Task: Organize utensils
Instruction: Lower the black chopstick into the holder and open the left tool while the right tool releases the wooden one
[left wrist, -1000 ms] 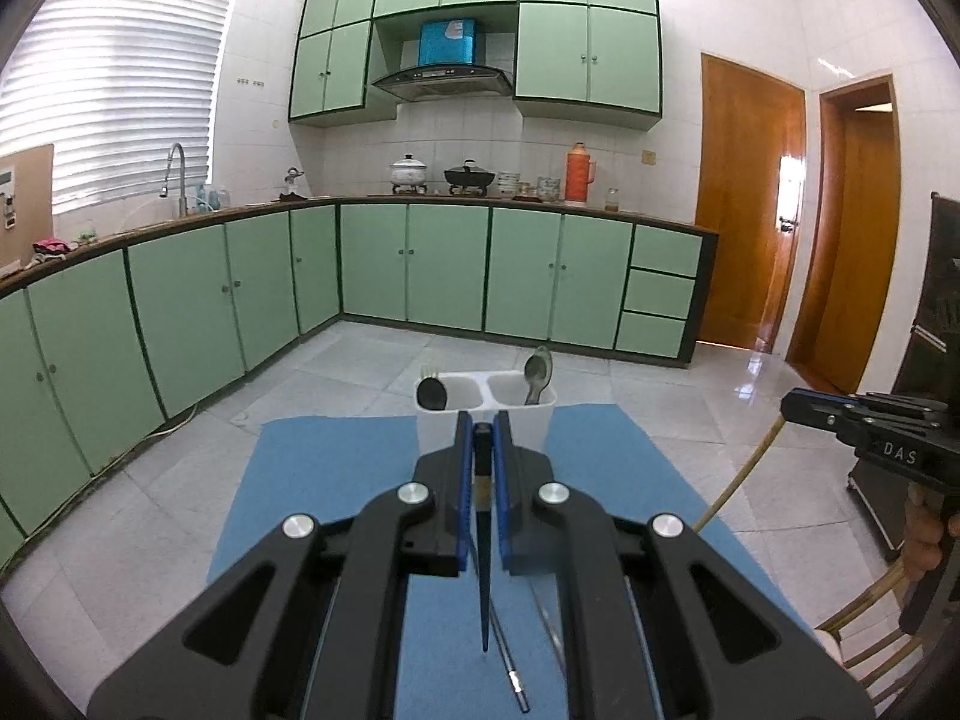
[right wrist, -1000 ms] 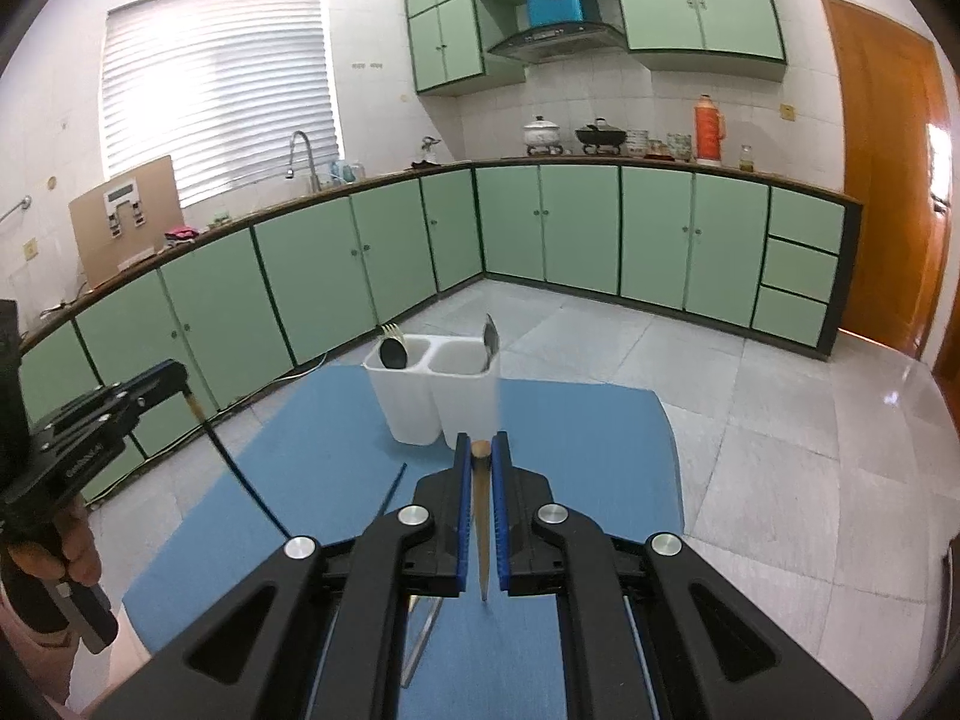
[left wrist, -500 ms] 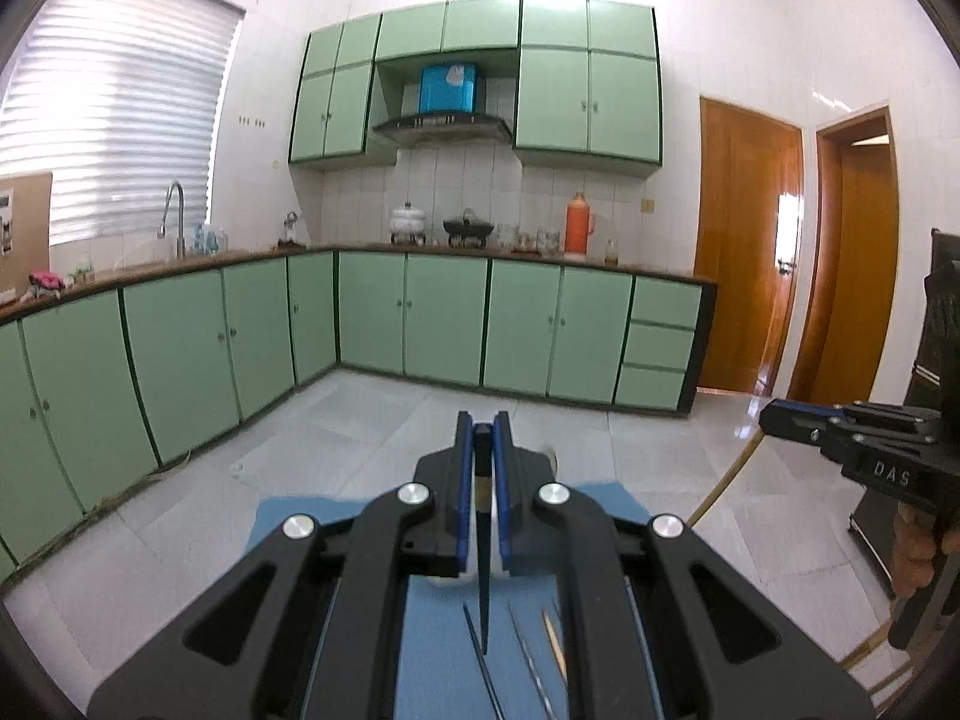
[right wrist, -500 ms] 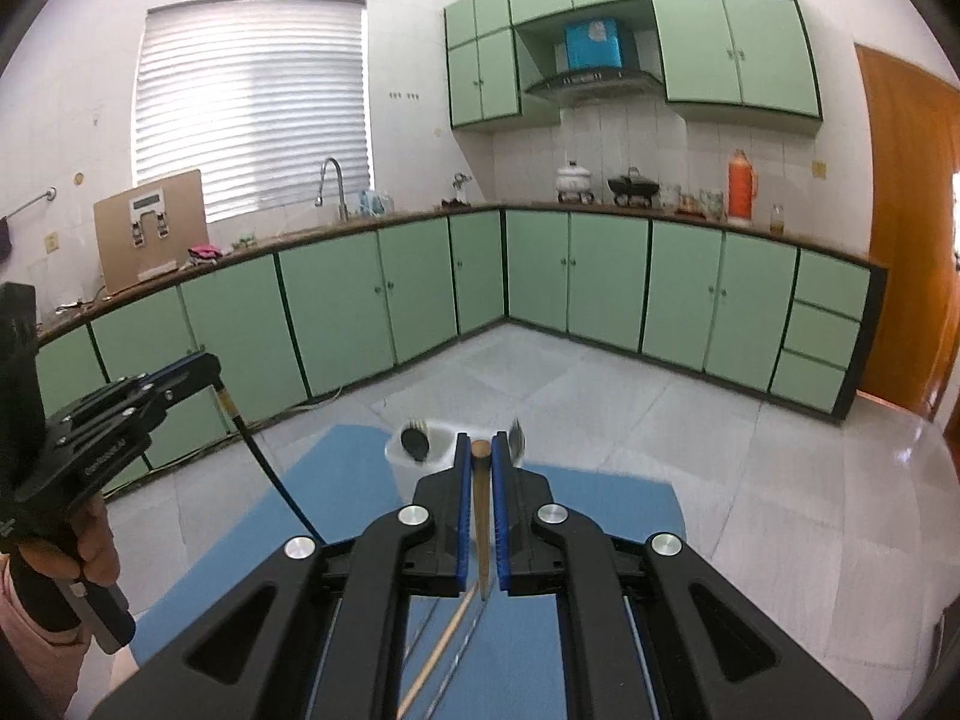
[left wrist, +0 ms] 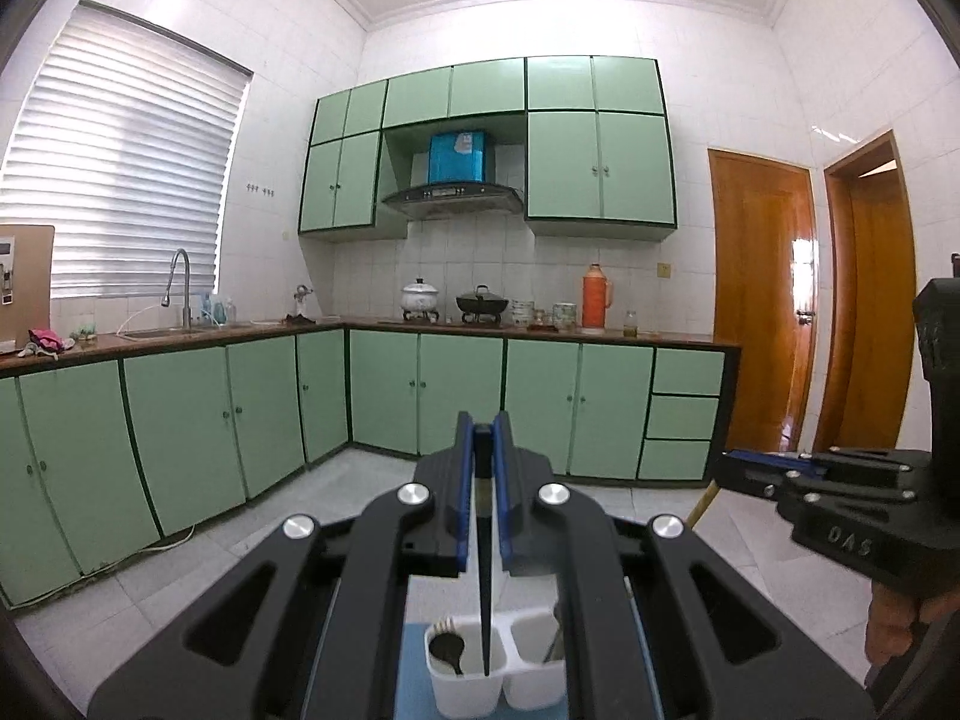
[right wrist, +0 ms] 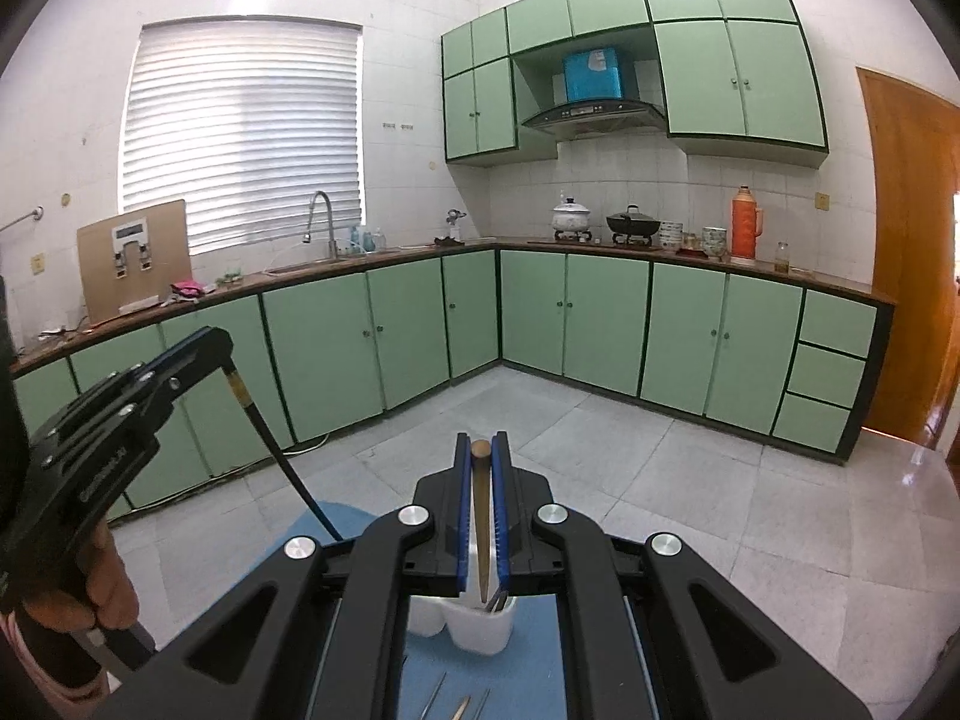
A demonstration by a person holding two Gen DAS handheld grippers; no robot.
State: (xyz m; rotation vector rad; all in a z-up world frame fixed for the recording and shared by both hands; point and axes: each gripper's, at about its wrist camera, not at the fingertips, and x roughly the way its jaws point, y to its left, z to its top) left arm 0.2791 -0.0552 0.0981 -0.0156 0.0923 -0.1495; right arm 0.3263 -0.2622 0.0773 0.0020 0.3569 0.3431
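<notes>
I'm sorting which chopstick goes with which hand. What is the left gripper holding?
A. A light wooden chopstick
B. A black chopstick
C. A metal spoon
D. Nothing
B: the left gripper is shut on a black chopstick that hangs down over the white utensil holder; the wooden chopstick sits in the right gripper.

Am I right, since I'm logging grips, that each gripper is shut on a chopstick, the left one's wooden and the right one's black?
Colours swapped. The left gripper is shut on the black chopstick, per the left wrist view; the right gripper holds the wooden chopstick, per the right wrist view.
</notes>
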